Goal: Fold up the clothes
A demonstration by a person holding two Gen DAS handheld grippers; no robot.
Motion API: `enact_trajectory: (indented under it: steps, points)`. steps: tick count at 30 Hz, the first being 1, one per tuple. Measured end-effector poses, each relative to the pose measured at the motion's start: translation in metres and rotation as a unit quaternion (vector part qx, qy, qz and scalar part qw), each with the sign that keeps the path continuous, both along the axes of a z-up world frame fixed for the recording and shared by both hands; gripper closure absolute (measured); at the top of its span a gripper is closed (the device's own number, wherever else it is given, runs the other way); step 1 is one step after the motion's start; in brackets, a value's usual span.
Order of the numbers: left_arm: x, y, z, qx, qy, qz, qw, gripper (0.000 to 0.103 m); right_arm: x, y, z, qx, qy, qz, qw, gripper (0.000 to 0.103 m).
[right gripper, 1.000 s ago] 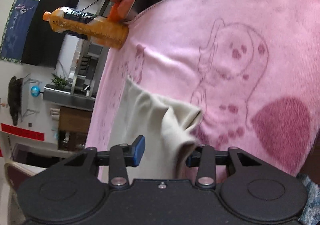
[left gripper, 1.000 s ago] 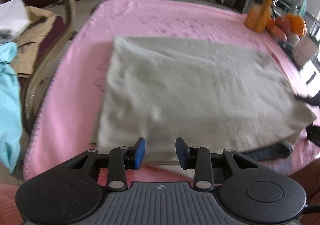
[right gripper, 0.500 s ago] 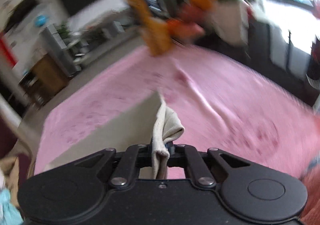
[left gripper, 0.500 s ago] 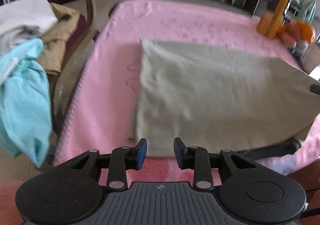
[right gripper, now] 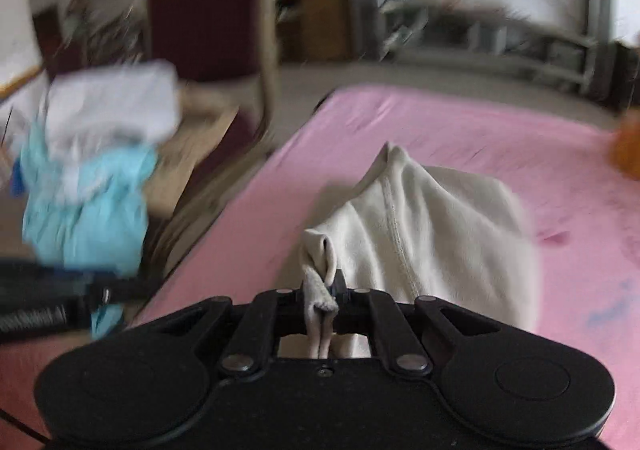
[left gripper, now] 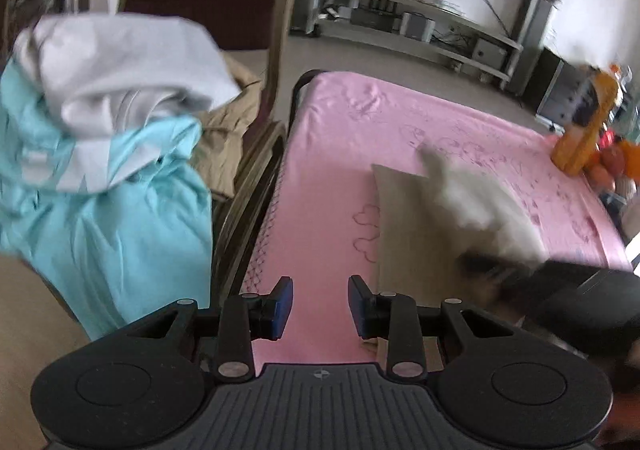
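Right gripper (right gripper: pixel 320 296) is clamped on a corner of the beige garment (right gripper: pixel 432 234), which trails away ahead-right of it; left gripper (left gripper: pixel 320 304) hangs part-open and empty, garment's edge just to its right.

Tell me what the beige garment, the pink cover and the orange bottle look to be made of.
Beige garment: soft knit, probably cotton jersey; matte, limp folds and a stitched seam. Pink cover: fleecy or terry cloth, apparently; matte, printed outline drawings, stitched edge. Orange bottle: probably clear plastic holding orange drink, though blur leaves that open.
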State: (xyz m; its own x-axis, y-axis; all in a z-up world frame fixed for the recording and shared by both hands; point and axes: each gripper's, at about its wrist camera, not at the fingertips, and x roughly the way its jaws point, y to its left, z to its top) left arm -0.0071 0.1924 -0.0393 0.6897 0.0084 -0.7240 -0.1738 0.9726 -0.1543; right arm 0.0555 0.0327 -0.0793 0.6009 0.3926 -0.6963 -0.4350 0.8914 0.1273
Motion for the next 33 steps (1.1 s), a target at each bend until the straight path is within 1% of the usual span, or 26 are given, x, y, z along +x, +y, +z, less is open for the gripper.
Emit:
enact_trajectory:
  steps: [1,3,7,9,11,13,14,16,19,21,22,23,24,25,27,28,29,30,31,32,33]
  points:
    - [0.0,0.003,-0.001,-0.008,-0.001,0.005,1.0,0.073,0.002,0.01,-0.009,-0.012,0.018,0.009,1.0,0.096]
    - [0.0,0.008,-0.002,-0.02,-0.003,0.008,0.9998,0.073,0.004,0.017,-0.021,-0.026,0.032,0.009,0.999,0.096]
    - [-0.001,0.011,-0.004,-0.036,-0.006,0.013,0.9992,0.073,0.008,0.002,-0.014,0.024,0.046,-0.014,0.999,0.096]
    - [-0.003,0.013,-0.004,-0.043,-0.012,0.015,0.9989,0.073,-0.002,-0.006,0.001,0.054,0.014,-0.019,0.998,0.096]
    - [-0.004,0.014,-0.003,-0.05,-0.015,0.017,0.9985,0.073,-0.011,-0.006,0.015,0.058,-0.023,-0.008,0.998,0.096]
    - [-0.003,0.015,-0.004,-0.052,-0.013,0.019,0.9984,0.073,-0.016,-0.003,0.025,0.064,-0.036,0.006,0.997,0.096]
    - [-0.003,0.015,-0.004,-0.05,-0.012,0.019,0.9985,0.073,-0.017,0.001,0.025,0.06,-0.035,0.014,0.997,0.097]
    - [-0.003,0.015,-0.004,-0.046,-0.011,0.021,0.9987,0.073,-0.015,0.01,0.021,0.043,-0.024,0.027,0.998,0.097]
    - [-0.004,0.016,-0.004,-0.044,-0.01,0.025,0.9987,0.073,-0.012,0.015,0.005,0.022,0.014,0.048,0.999,0.096]
    - [-0.004,0.016,-0.004,-0.045,-0.006,0.028,0.9986,0.073,-0.009,0.017,-0.004,0.012,0.029,0.068,0.997,0.095]
    - [-0.003,0.016,-0.005,-0.045,-0.005,0.029,0.9986,0.073,-0.008,0.017,-0.008,0.009,0.037,0.079,0.996,0.093]
    - [-0.003,0.016,-0.005,-0.044,-0.004,0.03,0.9986,0.073,-0.007,0.013,-0.008,0.019,0.047,0.089,0.995,0.088]
    - [-0.003,0.015,-0.005,-0.041,-0.003,0.03,0.9987,0.073,-0.007,0.007,-0.005,0.045,0.063,0.1,0.992,0.084]
    - [-0.002,0.015,-0.005,-0.038,-0.003,0.03,0.9988,0.073,-0.006,0.0,-0.002,0.071,0.079,0.111,0.988,0.083]
    - [-0.001,0.013,-0.005,-0.033,0.0,0.031,0.999,0.073,-0.011,-0.018,0.008,0.119,0.11,0.136,0.978,0.077]
    - [-0.001,0.013,-0.006,-0.03,0.003,0.032,0.999,0.073,-0.014,-0.028,0.014,0.132,0.121,0.14,0.974,0.074]
    - [0.0,0.013,-0.006,-0.028,0.005,0.033,0.9991,0.073,-0.017,-0.039,0.02,0.137,0.122,0.135,0.974,0.067]
    - [0.001,0.011,-0.006,-0.023,0.006,0.031,0.9992,0.073,-0.021,-0.051,0.026,0.142,0.123,0.129,0.974,0.055]
    - [0.001,0.009,-0.006,-0.017,0.007,0.029,0.9994,0.073,-0.024,-0.067,0.032,0.147,0.12,0.112,0.976,0.049]
    - [0.002,0.005,-0.006,-0.01,0.007,0.024,0.9996,0.075,-0.026,-0.083,0.035,0.154,0.118,0.092,0.977,0.037]
    - [0.002,0.0,-0.006,-0.005,0.005,0.014,0.9999,0.076,-0.028,-0.101,0.038,0.166,0.117,0.067,0.977,0.033]
